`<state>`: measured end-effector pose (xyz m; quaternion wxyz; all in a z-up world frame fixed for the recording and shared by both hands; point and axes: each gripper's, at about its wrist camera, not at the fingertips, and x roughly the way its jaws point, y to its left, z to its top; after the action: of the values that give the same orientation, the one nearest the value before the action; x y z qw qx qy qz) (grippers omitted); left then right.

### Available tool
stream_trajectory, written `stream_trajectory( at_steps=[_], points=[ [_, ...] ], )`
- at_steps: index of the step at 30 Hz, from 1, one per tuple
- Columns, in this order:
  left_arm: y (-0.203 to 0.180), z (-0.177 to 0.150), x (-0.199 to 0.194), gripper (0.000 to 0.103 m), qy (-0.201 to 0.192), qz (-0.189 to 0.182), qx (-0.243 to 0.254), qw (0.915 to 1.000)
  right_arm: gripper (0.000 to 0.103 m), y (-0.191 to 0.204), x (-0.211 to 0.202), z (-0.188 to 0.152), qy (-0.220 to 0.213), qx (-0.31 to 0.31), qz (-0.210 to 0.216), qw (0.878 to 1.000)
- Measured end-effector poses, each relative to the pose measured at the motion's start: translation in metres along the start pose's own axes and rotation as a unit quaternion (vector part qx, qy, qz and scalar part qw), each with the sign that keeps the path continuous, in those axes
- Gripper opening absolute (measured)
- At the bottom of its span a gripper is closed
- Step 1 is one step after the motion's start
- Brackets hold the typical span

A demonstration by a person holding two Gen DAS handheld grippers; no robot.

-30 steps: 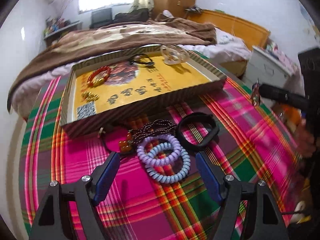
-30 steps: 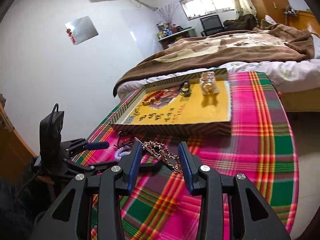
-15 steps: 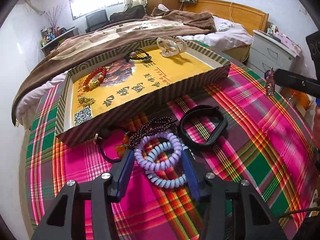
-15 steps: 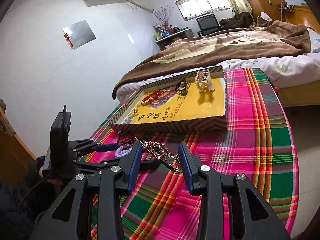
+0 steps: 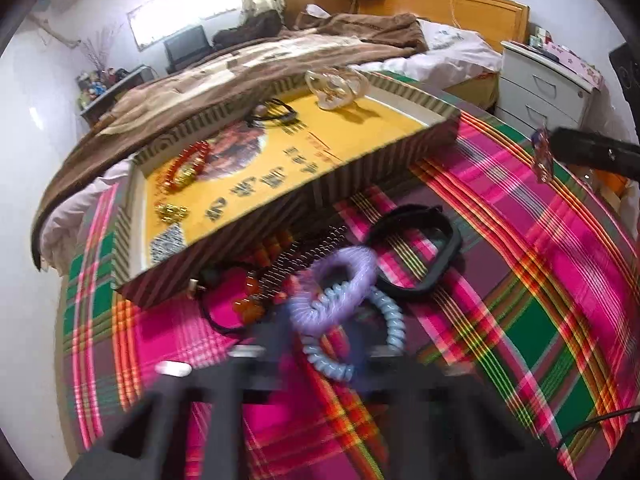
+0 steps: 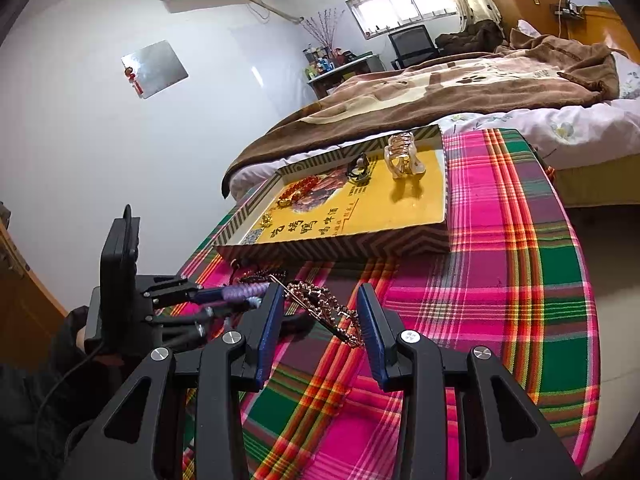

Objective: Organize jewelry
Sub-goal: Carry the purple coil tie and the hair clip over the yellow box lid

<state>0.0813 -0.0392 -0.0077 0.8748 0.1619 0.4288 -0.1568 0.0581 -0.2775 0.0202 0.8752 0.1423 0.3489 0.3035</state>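
My left gripper (image 5: 320,332) is shut on a purple coil bracelet (image 5: 340,284) and lifts it off the plaid cloth; the view is blurred. A pale blue coil bracelet (image 5: 384,328), a black band (image 5: 424,248) and dark beads (image 5: 296,260) lie just beyond. The yellow tray (image 5: 376,168) holds a red bead bracelet (image 5: 188,164), a gold piece (image 5: 172,212), a black tie (image 5: 276,114) and a clear claw clip (image 5: 336,84). My right gripper (image 6: 320,320) is shut on a rose-gold beaded hair clip (image 6: 324,308), held above the cloth. The left gripper (image 6: 188,296) with the purple bracelet (image 6: 244,292) shows at left.
The tray (image 6: 340,244) sits at the far side of the plaid table (image 6: 520,280). A bed with a brown blanket (image 6: 440,92) lies behind. A white drawer unit (image 5: 540,80) stands at the right. The right gripper's finger (image 5: 592,152) reaches in from the right.
My left gripper closed on the purple coil bracelet and raised it, tilting the view. My right gripper kept the hair clip and barely moved.
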Motion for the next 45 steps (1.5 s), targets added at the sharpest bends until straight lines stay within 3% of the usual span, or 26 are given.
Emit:
stream_trajectory(
  at_steps=[1, 16, 30, 45],
  points=[
    [0.002, 0.001, -0.001, 0.009, -0.001, -0.007, -0.006, 1.0, 0.039, 0.0, 0.0, 0.0, 0.0, 0.001, 0.0, 1.0],
    [0.029, 0.01, -0.03, 0.009, -0.041, -0.04, -0.065, 0.9962, 0.039, 0.007, 0.0, 0.007, -0.003, -0.005, -0.009, 1.0],
    [0.074, 0.038, -0.051, 0.009, -0.073, -0.026, -0.109, 0.9909, 0.039, 0.021, 0.003, 0.045, -0.023, -0.041, -0.052, 0.998],
    [0.112, 0.102, 0.016, 0.009, -0.058, -0.038, -0.137, 0.9882, 0.039, 0.002, 0.064, 0.077, 0.011, -0.06, -0.129, 0.99]
  ],
)
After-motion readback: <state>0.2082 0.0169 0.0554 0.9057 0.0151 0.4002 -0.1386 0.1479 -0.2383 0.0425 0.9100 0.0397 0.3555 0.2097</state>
